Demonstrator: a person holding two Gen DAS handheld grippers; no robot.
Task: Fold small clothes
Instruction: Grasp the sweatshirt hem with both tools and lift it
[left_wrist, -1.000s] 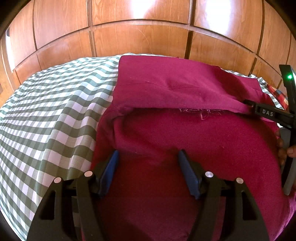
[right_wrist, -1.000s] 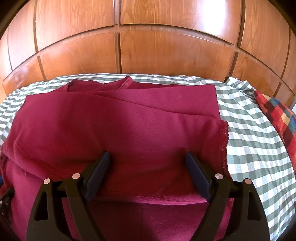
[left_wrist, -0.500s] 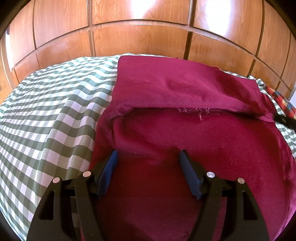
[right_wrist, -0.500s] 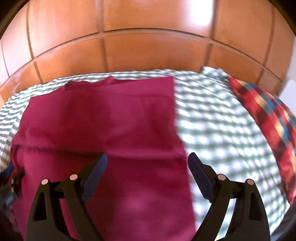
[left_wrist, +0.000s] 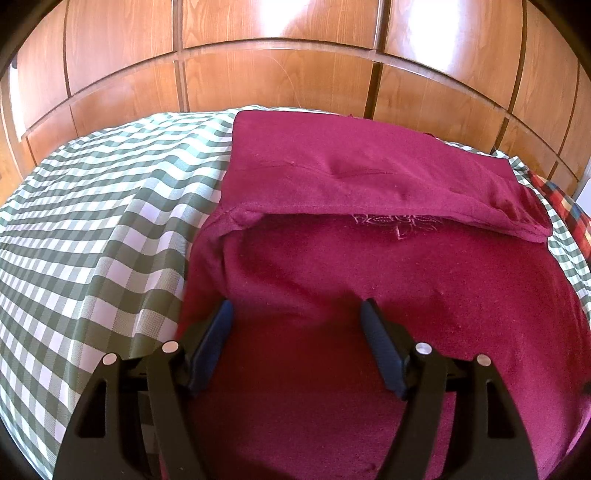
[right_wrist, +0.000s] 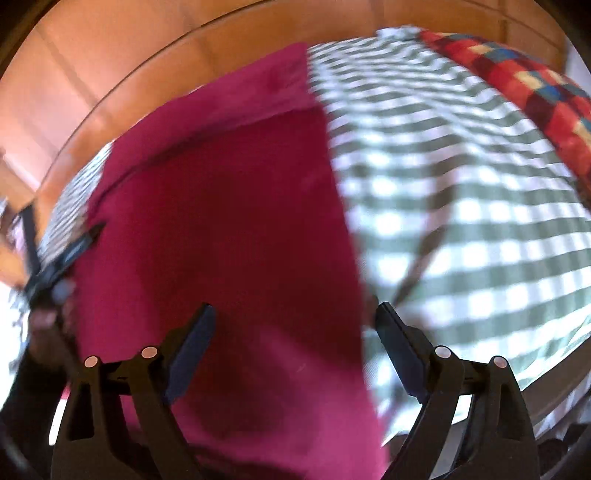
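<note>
Matt maroon cloth garment (left_wrist: 369, 280) on woven gingham sheet (left_wrist: 92, 221); glossy wood panels (left_wrist: 277, 85).

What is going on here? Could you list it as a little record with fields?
garment: maroon cloth, far flap folded toward the camera
surface: green-and-white checked sheet
backdrop: wooden panels
left gripper: open, low over the cloth
right gripper: open, above the cloth's right edge, view blurred
other: red plaid fabric at far right

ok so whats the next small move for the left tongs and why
Probably ease the left tongs down and close them on the near edge of the maroon garment. They are open over it, gripping nothing, and only the far flap is folded over. The right tongs are open too, in a blurred view.
</note>
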